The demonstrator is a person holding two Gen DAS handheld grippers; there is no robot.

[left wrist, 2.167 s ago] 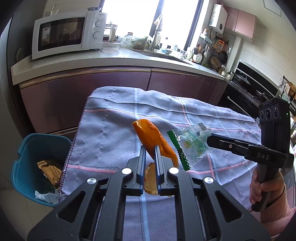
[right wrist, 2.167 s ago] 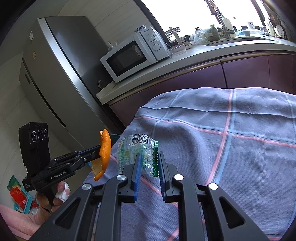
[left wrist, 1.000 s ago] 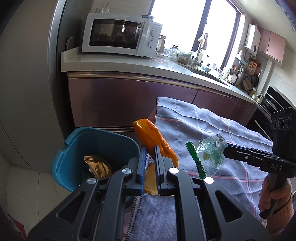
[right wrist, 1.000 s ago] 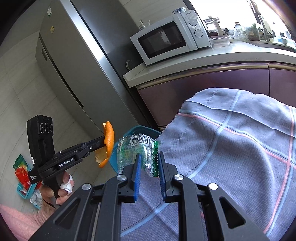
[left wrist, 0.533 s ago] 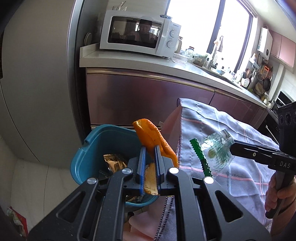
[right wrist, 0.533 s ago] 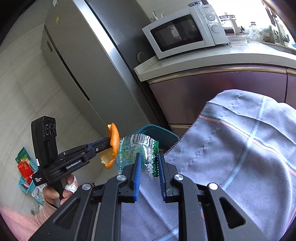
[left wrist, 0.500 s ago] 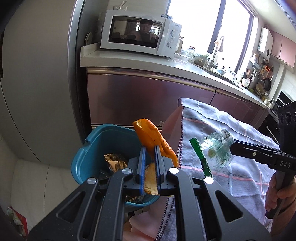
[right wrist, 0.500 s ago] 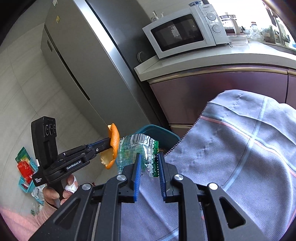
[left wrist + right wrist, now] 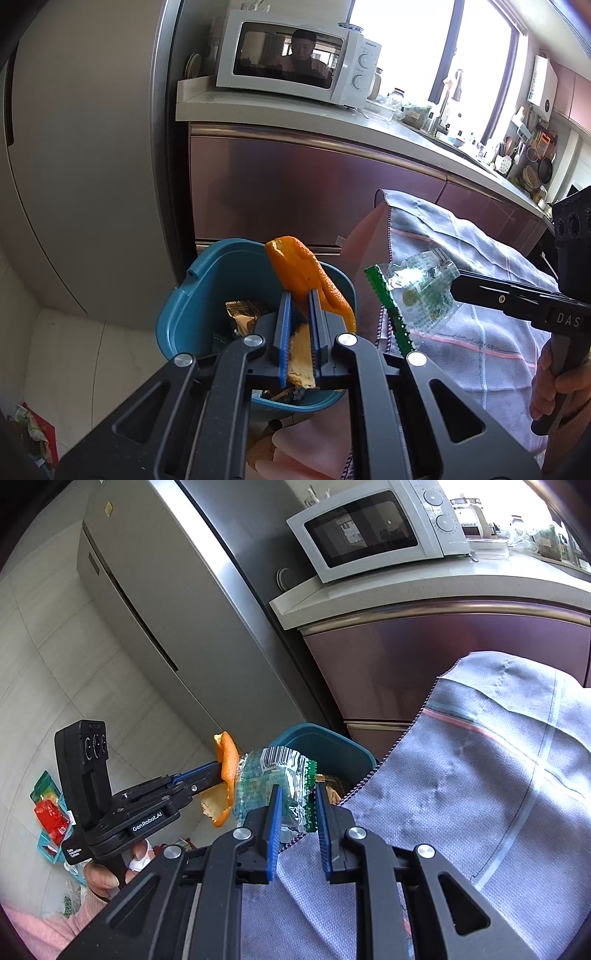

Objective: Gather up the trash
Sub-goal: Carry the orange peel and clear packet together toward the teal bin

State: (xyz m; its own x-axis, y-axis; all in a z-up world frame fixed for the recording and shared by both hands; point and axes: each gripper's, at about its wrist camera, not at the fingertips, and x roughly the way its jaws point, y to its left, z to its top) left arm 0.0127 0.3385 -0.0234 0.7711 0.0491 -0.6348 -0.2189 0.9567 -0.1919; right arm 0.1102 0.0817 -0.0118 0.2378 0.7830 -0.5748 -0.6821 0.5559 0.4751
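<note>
Above the teal bin (image 9: 192,295), left tongs (image 9: 298,295) pinch orange peel (image 9: 303,275); right tongs (image 9: 297,794) clamp a wrapper (image 9: 275,771).

Each of the 2 wrist cameras looked forward and down along its fingers, close in; both took in the blue bin (image 9: 192,295) (image 9: 325,746), microwave (image 9: 295,70) (image 9: 373,528) and each other's gripper.

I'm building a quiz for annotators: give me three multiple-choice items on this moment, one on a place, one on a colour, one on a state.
1. Where is the curled orange peel?
A. On the checked cloth
B. In front of the bin's opening, held up
C. On the counter

2. What colour is the plastic bin?
A. Teal blue
B. Red
C. White

3. What does the right gripper do?
A. Gapes empty
B. Lies on the floor
C. Pinches the clear green-edged wrapper

Key: 1 B, the left gripper clamps it there; 2 A, its rim shows teal; 3 C, the film sits between its pads.
</note>
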